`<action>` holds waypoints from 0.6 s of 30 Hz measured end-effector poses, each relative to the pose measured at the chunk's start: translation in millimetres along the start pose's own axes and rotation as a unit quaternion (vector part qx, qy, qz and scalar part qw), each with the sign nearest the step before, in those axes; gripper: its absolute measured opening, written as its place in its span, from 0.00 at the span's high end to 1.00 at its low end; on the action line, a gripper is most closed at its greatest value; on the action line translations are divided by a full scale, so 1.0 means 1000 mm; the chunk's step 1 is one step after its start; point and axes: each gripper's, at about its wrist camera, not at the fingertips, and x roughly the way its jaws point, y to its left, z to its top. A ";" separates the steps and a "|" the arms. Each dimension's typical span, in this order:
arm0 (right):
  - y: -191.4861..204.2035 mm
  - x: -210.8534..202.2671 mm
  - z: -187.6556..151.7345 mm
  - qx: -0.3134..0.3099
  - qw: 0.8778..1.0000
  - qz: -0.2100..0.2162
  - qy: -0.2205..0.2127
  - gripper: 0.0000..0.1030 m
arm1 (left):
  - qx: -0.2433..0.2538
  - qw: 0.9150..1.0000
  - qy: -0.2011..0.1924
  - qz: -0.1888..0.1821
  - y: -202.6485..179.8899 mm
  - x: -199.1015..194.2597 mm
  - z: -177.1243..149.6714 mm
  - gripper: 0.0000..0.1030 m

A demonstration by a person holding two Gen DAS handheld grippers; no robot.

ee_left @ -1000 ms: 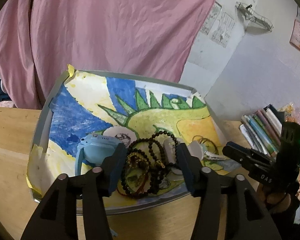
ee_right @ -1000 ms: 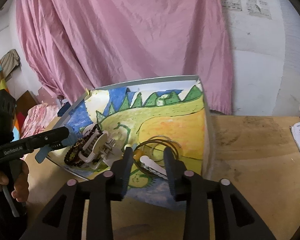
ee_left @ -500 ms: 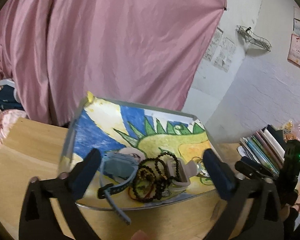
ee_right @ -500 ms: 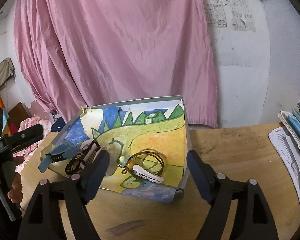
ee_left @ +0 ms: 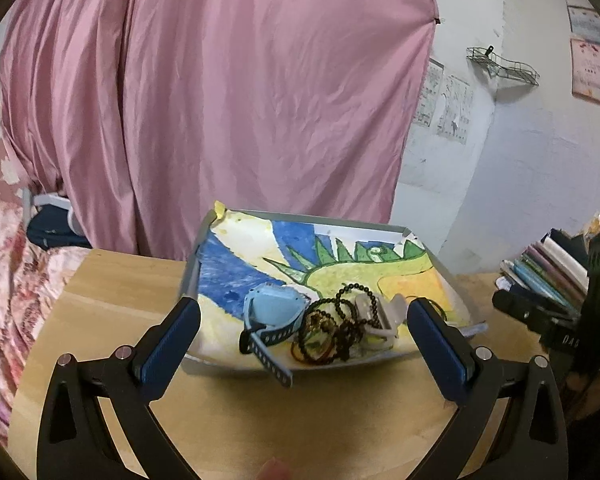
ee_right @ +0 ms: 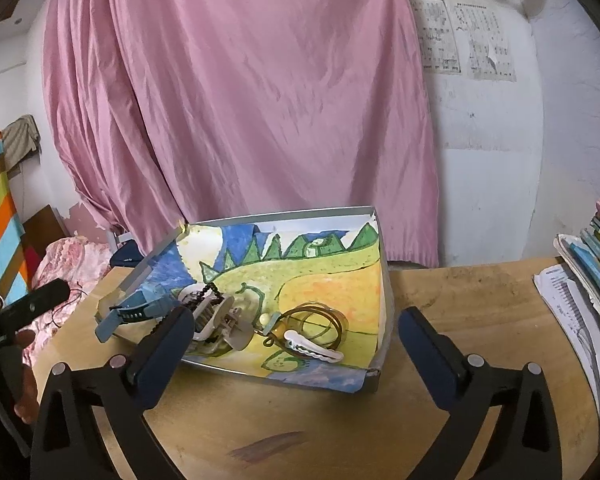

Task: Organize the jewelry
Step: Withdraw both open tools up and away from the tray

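Whereas a second ago both sat nearly pressed together over the tray, the left gripper and right gripper now stand spread wide and pulled back above the tabletop. Beyond them, the tray holds a blue watch, dark beads, thin bangles and a white clip on a painted sheet.

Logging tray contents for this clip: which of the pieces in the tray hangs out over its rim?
The light blue watch. Its strap sticks out past the tray rim over the table, while the dark bead strings and white hair clip lie inside.
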 end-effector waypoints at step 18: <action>0.018 -0.047 -0.023 -0.021 0.999 -0.017 -0.043 0.00 | 0.003 0.999 -0.014 0.036 -0.018 -0.036 -0.039 0.02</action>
